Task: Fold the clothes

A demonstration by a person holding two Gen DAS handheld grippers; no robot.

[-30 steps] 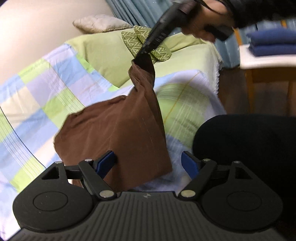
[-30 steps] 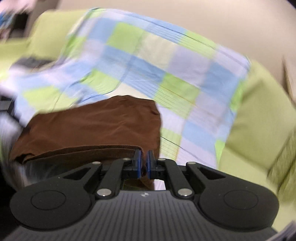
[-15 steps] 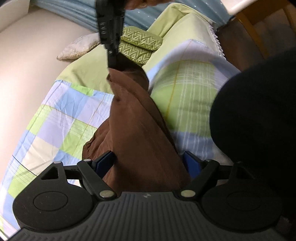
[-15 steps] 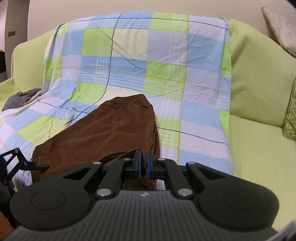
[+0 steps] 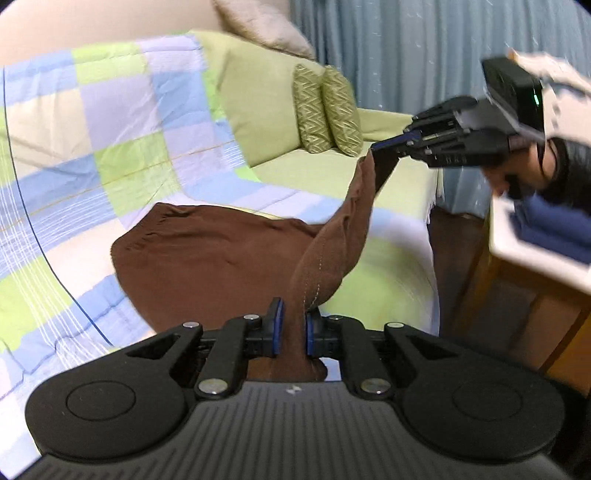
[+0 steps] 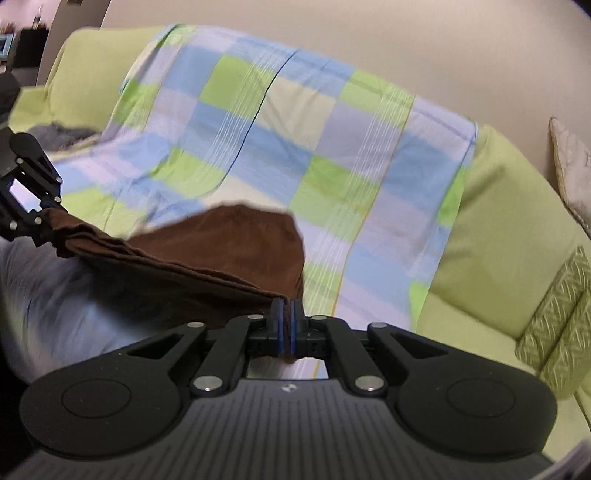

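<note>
A brown garment (image 5: pixel 207 251) lies partly on the checked blanket, with one edge lifted and stretched between both grippers. My left gripper (image 5: pixel 291 328) is closing its jaws on a bunched fold of that edge, and the blue pads press the cloth from both sides. The right wrist view shows it at the far left (image 6: pixel 44 225) with the cloth gathered at its tip. My right gripper (image 6: pixel 287 325) is shut on the other corner of the brown garment (image 6: pixel 236 240). In the left wrist view the right gripper (image 5: pixel 384 144) hangs above the sofa seat, held by a hand in a dark sleeve.
A checked blue, green and lilac blanket (image 5: pixel 92 147) covers a light green sofa (image 6: pixel 491 229). Two patterned green cushions (image 5: pixel 328 110) and a beige pillow (image 5: pixel 258 29) sit at its end. A wooden side table (image 5: pixel 535 266) with folded blue clothes (image 5: pixel 554 225) stands to the right. A grey garment (image 6: pixel 62 133) lies on the sofa.
My left gripper's jaws went from wide open around the garment to closed on its edge, and the gripper rose and rolled. The right gripper stayed shut on its corner, barely moving.
</note>
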